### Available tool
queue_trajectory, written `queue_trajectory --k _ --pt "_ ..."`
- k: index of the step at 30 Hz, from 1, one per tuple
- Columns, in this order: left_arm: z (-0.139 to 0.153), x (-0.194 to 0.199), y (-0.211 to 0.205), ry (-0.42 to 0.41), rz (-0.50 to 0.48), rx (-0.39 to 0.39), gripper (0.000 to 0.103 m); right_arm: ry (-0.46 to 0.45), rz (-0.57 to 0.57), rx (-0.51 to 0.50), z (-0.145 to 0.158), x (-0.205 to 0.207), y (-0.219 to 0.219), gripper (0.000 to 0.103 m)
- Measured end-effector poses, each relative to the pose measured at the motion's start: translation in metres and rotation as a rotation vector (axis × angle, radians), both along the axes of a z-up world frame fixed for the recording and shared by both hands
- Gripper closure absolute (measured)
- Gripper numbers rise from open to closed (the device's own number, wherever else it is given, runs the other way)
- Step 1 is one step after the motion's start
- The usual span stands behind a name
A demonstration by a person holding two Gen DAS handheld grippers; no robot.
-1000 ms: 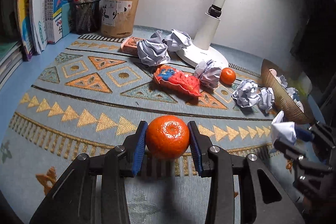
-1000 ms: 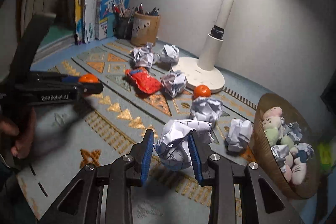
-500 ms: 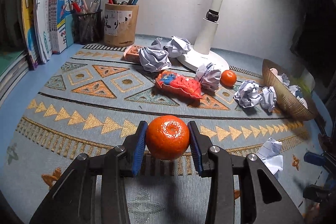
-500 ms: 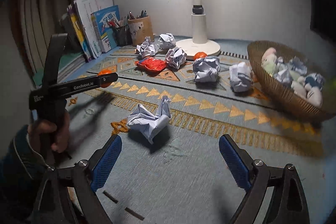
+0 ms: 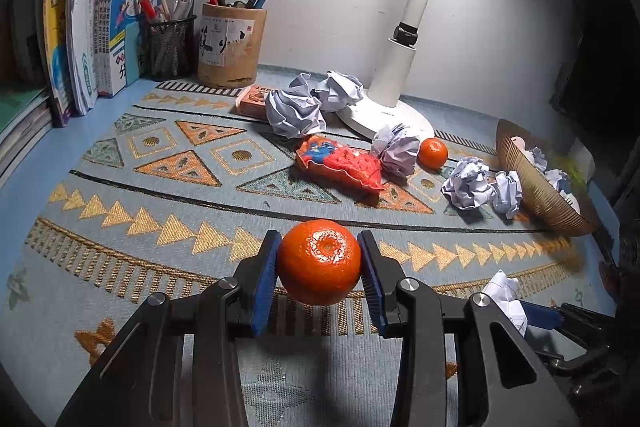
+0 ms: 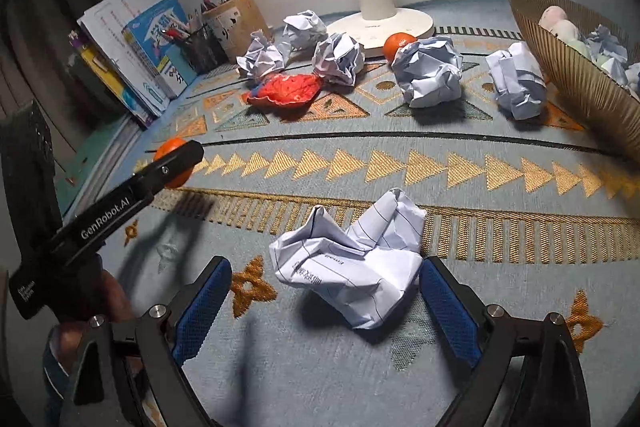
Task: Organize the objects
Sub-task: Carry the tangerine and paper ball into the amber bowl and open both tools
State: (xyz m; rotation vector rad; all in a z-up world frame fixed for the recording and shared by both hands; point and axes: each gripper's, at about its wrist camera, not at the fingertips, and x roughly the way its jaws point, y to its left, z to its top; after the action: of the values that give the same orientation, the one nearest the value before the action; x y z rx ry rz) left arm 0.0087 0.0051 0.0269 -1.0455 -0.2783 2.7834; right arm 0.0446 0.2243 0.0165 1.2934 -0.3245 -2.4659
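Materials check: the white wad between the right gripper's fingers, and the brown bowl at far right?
Crumpled white lined-paper wad: thin matte paper, going by sharp creases and printed rules. Brown ribbed bowl: fine radial ridges with a dull sheen; it looks woven or pleated, possibly bamboo or plastic, unclear.

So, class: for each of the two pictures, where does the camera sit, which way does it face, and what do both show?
Left wrist: on the left gripper, low over the mat, facing books and lamp; its fingers clamp a tangerine.
Right wrist: on the right gripper, open, angled down at a crumpled paper; the left gripper and hand show at left.
Shared: tangerine, that paper, red packet, basket.
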Motion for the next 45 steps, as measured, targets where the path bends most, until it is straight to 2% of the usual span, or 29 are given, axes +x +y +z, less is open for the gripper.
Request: queue_trajectory --k 2,3,7,10,14,17,19,22,25,29,34,35,36,37,38,45 --pt "0.000 0.000 0.000 0.000 0.001 0.004 0.068 0.017 -0.018 0.022 0.000 0.001 0.000 0.022" --pt "0.000 0.000 0.000 0.002 0.002 0.004 0.068 0.018 -0.014 0.020 0.000 0.002 0.000 0.036" --pt "0.000 0.001 0.002 0.000 0.006 -0.017 0.068 0.028 -0.016 -0.006 0.005 0.009 0.004 0.040" --pt "0.004 0.005 0.012 0.000 -0.012 -0.047 0.067 0.076 -0.021 -0.011 0.019 0.020 0.017 0.040" --pt "0.025 0.010 0.035 0.008 -0.081 0.041 0.068 0.203 -0.059 0.013 0.064 0.034 0.056 0.040" --pt "0.060 0.008 0.071 0.084 -0.184 0.102 0.068 0.293 -0.151 0.044 0.103 0.039 0.102 0.040" --pt "0.084 -0.001 0.105 0.121 -0.259 0.115 0.067 0.329 -0.240 0.049 0.128 0.042 0.137 0.040" --pt "0.111 -0.023 0.157 0.144 -0.353 0.116 0.067 0.388 -0.351 0.005 0.160 0.044 0.194 0.040" --pt "0.118 -0.051 0.199 0.129 -0.407 0.154 0.067 0.423 -0.463 0.033 0.177 0.035 0.234 0.040" --pt "0.105 -0.086 0.239 0.076 -0.430 0.192 0.068 0.387 -0.512 0.014 0.172 0.001 0.263 0.039" --pt "0.086 -0.108 0.281 0.062 -0.475 0.155 0.067 0.323 -0.521 0.016 0.151 -0.048 0.272 0.038" --pt "0.083 -0.112 0.287 0.059 -0.490 0.151 0.055 0.316 -0.519 0.019 0.147 -0.055 0.273 0.036" --pt "0.079 -0.115 0.292 0.049 -0.500 0.142 0.048 0.300 -0.510 0.025 0.141 -0.064 0.274 0.026" --pt "0.077 -0.117 0.297 0.038 -0.502 0.134 0.032 0.276 -0.501 0.026 0.135 -0.071 0.277 0.021" --pt "0.074 -0.118 0.298 0.033 -0.498 0.135 0.024 0.262 -0.490 0.015 0.131 -0.075 0.280 0.021" --pt "0.077 -0.096 0.263 0.042 -0.455 0.155 0.024 0.226 -0.491 -0.050 0.116 -0.044 0.298 0.021"
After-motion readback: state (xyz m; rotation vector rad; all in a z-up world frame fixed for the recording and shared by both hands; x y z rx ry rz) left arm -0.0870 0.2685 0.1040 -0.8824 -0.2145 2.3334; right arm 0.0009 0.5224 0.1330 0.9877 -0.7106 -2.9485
